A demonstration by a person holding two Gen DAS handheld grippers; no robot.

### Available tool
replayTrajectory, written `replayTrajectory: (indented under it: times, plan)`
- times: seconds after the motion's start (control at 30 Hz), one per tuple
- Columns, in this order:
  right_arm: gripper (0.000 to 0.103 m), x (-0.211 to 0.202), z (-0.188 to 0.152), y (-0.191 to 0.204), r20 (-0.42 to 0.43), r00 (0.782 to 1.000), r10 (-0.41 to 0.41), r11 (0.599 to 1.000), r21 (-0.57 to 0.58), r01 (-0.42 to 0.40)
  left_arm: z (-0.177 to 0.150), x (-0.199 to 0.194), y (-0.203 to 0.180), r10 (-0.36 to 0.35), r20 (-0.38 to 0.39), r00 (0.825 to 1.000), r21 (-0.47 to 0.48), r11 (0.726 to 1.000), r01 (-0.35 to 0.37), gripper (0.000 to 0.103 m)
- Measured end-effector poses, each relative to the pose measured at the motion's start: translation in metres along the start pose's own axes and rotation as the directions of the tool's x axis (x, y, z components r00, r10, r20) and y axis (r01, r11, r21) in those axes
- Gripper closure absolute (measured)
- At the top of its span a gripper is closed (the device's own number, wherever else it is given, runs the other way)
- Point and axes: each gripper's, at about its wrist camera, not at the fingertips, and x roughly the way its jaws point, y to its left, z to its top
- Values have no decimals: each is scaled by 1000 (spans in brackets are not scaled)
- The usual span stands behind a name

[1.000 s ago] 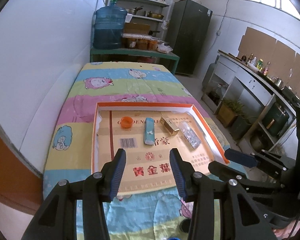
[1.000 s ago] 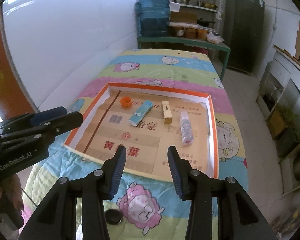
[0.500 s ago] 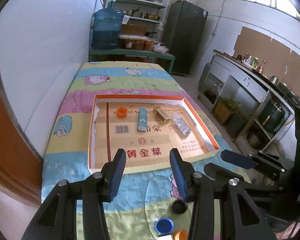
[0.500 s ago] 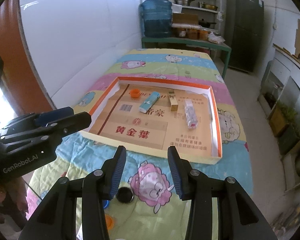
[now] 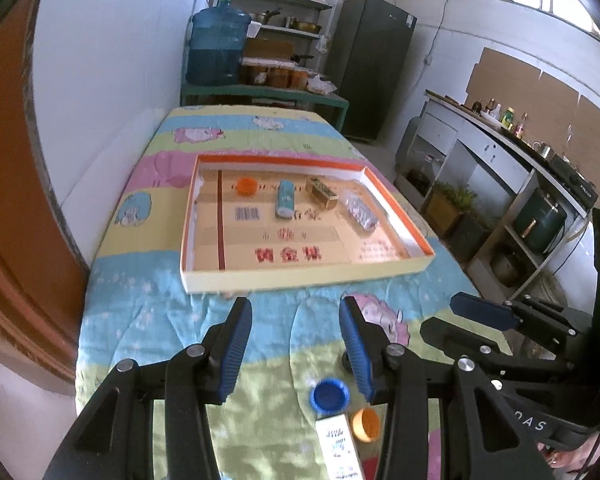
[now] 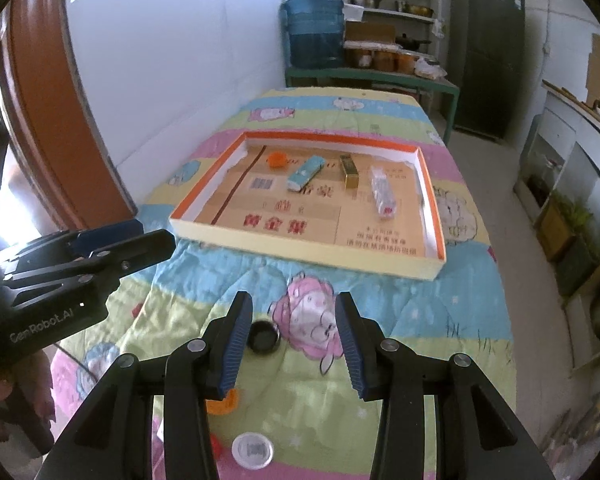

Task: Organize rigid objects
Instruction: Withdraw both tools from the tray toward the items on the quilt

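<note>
Both the left gripper [image 5: 296,344] and the right gripper [image 6: 294,340] are held with fingers apart and empty above the counter [image 5: 148,312], where loose caps [image 5: 329,395] lie short of the tray [image 5: 300,276] holding four items.

A table covered by a quilt [image 5: 148,320] printed with cartoon sheep in pastel stripes is seen set against a white wall. A shallow cardboard tray [image 5: 300,276] with an orange rim is laid on its middle. Loose items are scattered on the quilt's near end: a blue cap [image 5: 329,395], a small orange cap [image 5: 365,424] just beside it, and a white printed box [image 5: 338,446] touching neither clearly. In the right wrist view a black cap [image 6: 264,337], a white round lid [image 6: 252,450] and an orange piece [image 6: 222,402], partly hidden, are shown.
</note>
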Motion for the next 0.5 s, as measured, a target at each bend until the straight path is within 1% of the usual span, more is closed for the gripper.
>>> replayTrajectory:
  times: [0.3, 0.5]
  plan:
    - [59, -3, -29, 6, -20, 1000, 5, 1000, 3, -5, -32, -6, 0, -23, -24, 999, -14, 1000, 23, 58]
    - [59, -4, -48, 10, -36, 999, 8, 1000, 16, -7, -57, -2, -6, -48, -72, 996, -16, 999, 46, 58]
